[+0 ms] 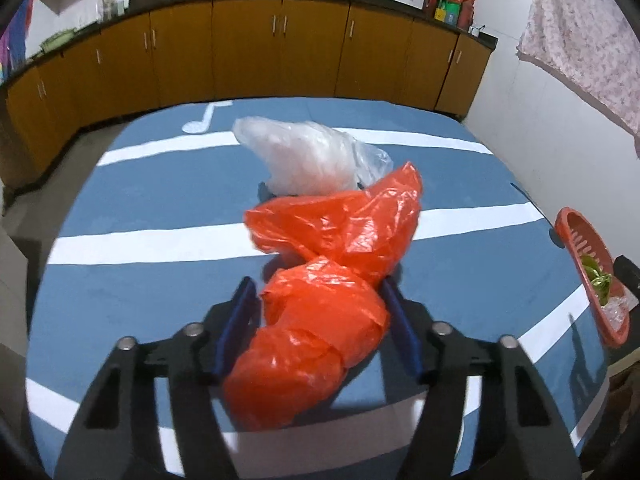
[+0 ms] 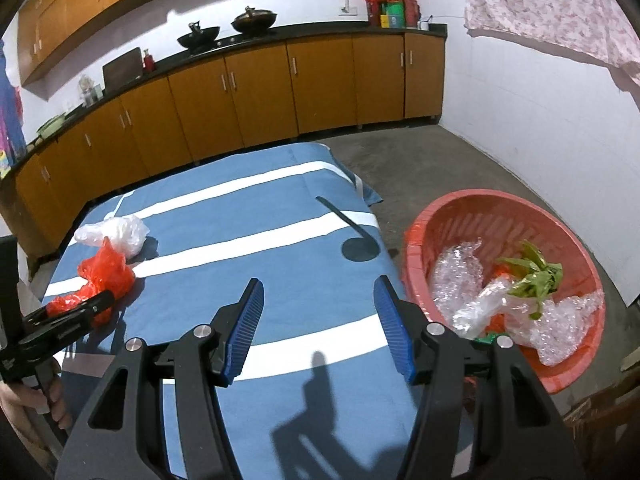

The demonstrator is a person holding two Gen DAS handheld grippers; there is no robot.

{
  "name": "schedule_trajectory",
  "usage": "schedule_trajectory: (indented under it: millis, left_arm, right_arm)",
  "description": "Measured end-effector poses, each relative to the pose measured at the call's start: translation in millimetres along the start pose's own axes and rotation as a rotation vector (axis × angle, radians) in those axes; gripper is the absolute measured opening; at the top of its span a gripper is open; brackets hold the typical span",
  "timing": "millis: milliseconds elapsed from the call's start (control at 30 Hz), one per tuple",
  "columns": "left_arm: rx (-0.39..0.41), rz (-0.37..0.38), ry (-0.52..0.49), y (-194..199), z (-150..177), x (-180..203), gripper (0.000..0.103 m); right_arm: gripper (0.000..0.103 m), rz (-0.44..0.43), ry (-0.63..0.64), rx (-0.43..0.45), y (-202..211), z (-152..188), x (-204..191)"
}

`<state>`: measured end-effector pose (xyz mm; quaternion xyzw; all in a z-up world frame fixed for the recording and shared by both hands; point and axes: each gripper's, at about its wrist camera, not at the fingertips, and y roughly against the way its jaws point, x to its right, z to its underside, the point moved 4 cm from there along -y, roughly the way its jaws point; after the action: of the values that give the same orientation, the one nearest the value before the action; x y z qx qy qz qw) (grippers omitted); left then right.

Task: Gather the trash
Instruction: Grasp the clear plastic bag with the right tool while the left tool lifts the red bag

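Observation:
A crumpled red plastic bag (image 1: 320,320) lies on the blue striped cloth (image 1: 140,300), between the blue pads of my left gripper (image 1: 318,284). It touches the right pad, while a thin gap shows at the left pad's tip. Behind it lies a clear plastic bag (image 1: 304,152). The right wrist view shows the same red bag (image 2: 106,270), clear bag (image 2: 116,230) and left gripper (image 2: 102,300) at the far left. My right gripper (image 2: 320,284) stands open and empty above the cloth, left of a red basket (image 2: 416,264) holding clear wrap and green leaves.
The basket (image 1: 576,236) stands on the concrete floor just off the cloth's right edge. Brown cabinets (image 2: 260,92) with woks on the counter run along the back wall. A patterned cloth (image 2: 552,4) hangs at upper right. A hand (image 2: 24,396) holds the left gripper.

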<state>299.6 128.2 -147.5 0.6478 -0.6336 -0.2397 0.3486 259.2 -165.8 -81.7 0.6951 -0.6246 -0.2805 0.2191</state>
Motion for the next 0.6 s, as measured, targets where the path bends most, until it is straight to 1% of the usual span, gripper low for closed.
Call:
schedule_trajectory:
  millis: [33, 67, 133, 233, 333, 467, 600]
  left_arm:
    - [-0.001, 0.007, -0.001, -1, -1, 0, 0.052]
    - [-0.001, 0.013, -0.005, -2, -2, 1, 0.05]
    - [0.005, 0.023, -0.011, -2, -3, 1, 0.045]
    - [0.019, 0.038, -0.022, 4, -1, -1, 0.043]
    - [0.037, 0.036, -0.026, 16, 5, -9, 0.043]
    - [0.064, 0.007, -0.007, 36, 14, -32, 0.043]
    - [0.093, -0.074, 0.057, 50, 13, -74, 0.043]
  right_arm:
    - [0.058, -0.002, 0.005, -0.003, -2, 0, -3]
    - [0.058, -0.004, 0.009, -0.005, -3, 0, -5]
    - [0.058, -0.012, 0.019, -0.011, -6, 0, -13]
    - [0.058, -0.029, 0.037, -0.016, -11, 0, -27]
    - [0.058, -0.055, 0.059, -0.021, -15, -2, -44]
    - [0.058, -0.104, 0.095, -0.025, -23, -6, -76]
    - [0.058, -0.167, 0.134, -0.024, -34, -11, -119]
